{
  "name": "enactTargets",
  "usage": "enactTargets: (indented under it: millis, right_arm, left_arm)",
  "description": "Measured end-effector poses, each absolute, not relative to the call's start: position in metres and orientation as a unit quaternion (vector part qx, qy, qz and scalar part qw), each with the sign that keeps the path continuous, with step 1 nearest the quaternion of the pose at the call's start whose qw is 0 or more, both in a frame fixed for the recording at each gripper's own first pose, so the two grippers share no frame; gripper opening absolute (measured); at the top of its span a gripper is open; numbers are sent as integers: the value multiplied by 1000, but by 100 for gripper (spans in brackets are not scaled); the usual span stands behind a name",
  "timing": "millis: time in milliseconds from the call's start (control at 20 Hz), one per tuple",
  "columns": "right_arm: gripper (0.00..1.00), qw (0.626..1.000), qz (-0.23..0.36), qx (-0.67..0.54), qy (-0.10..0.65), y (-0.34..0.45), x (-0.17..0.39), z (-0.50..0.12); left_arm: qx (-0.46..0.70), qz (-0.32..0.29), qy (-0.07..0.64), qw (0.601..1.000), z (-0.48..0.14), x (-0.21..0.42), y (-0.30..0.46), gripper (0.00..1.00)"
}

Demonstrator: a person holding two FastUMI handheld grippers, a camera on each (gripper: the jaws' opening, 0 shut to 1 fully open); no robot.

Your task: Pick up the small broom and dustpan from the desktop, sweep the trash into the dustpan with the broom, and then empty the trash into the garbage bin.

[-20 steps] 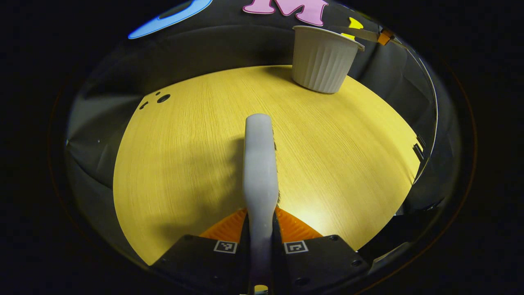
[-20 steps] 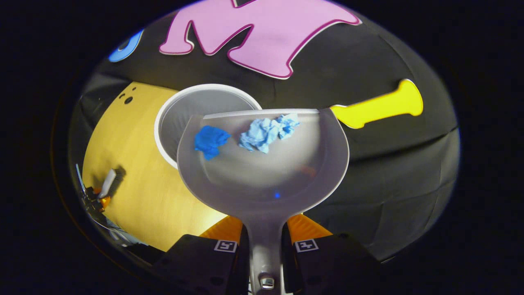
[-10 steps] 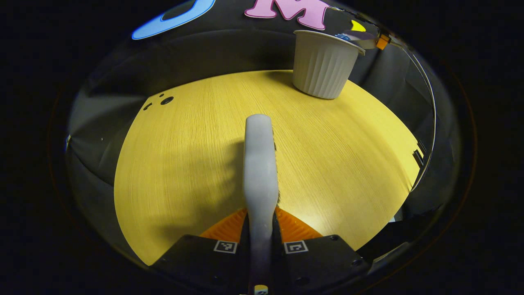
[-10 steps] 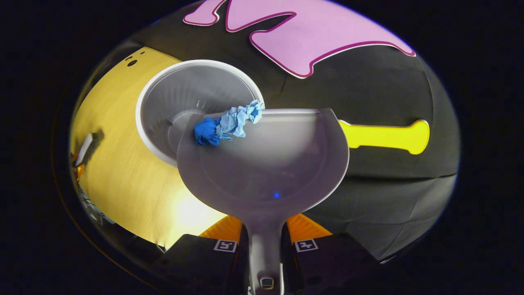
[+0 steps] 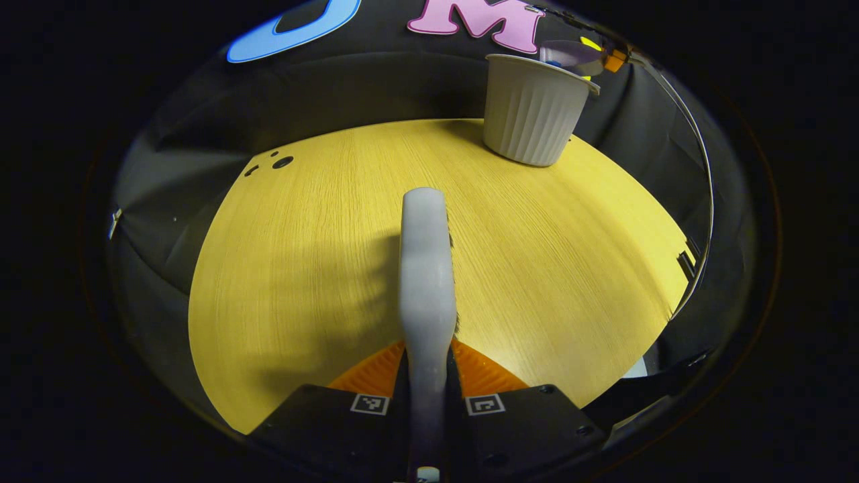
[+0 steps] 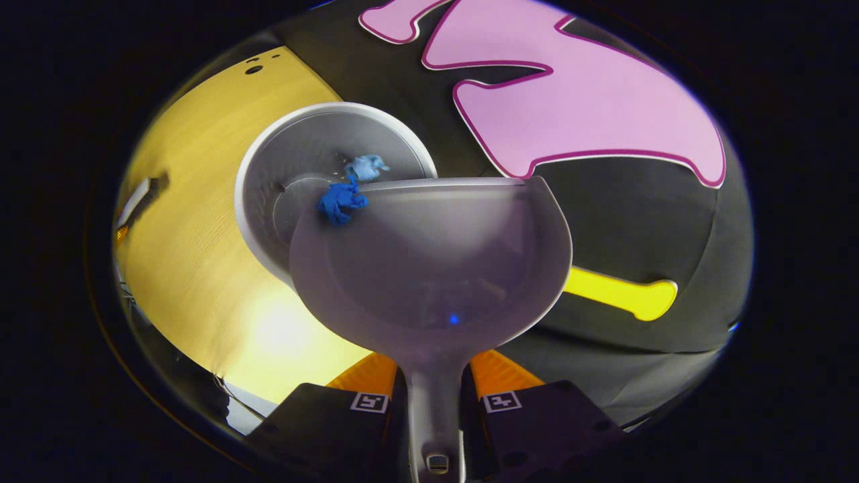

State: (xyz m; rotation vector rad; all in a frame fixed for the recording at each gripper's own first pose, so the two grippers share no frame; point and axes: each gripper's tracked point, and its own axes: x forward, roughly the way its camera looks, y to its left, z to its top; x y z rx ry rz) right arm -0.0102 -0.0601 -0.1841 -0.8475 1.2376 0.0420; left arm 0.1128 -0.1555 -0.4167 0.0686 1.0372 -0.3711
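Right gripper has both fingers clamped on the dustpan handle, pan tipped with its front lip over the garbage bin. 2 bits of trash: the dark blue wad sits right at the pan's lip, the light blue wad is inside the bin. Left gripper is closed tight on the small broom, held out over the yellow desktop, well apart from the ribbed bin at the far edge.
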Motion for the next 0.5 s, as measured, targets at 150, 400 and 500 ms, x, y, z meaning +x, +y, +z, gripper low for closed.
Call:
enactTargets:
  millis: [150,400,500]
  right_arm:
    - [36,732,23,-391,558,-57,-4,-170]
    - [36,784,19,-295,547,-49,3,-144]
    - [36,809,15,-250,531,-47,-1,-129]
  left_arm:
    - [37,-179,494,850,-417,114,-155,24]
    - [43,-181,490,852,-412,116,-153,27]
    - [45,-181,488,853,-410,116,-152,27]
